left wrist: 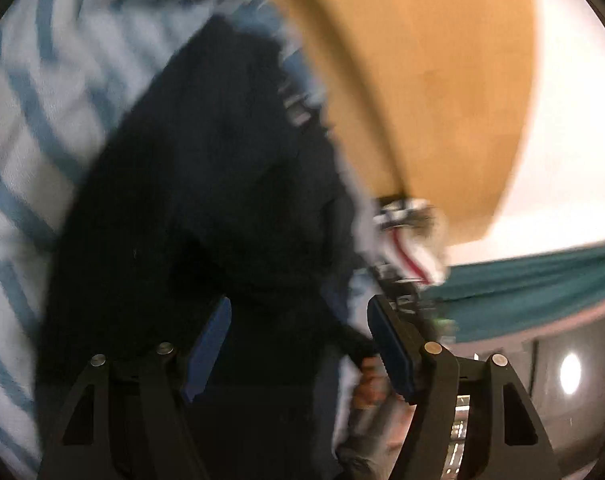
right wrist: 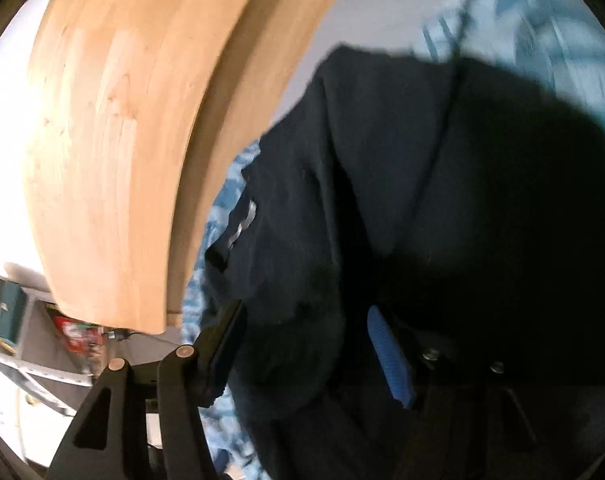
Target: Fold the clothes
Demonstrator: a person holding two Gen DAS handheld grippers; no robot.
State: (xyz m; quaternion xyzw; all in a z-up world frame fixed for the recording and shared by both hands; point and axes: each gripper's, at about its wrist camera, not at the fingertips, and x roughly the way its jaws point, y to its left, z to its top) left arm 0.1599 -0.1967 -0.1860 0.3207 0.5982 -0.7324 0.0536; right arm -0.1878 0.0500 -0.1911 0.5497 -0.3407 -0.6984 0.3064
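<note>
1. While both jaws stand apart, the left gripper point(left wrist: 298, 356) and right gripper point(right wrist: 306, 354) straddle dark cloth, with no firm pinch visible.
2. Still rumpled, the dark garment point(right wrist: 422, 200) lies on the blue-patterned bedspread point(left wrist: 42, 120), beside its wooden board point(right wrist: 114, 140) edge.
3. Folding looks unfinished; flattening remains.

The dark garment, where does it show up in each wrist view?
Left wrist: dark garment fills the centre, left of the wooden board.
Right wrist: dark garment fills the centre and right, right of the board.
Shared landmark: the wooden board.
</note>
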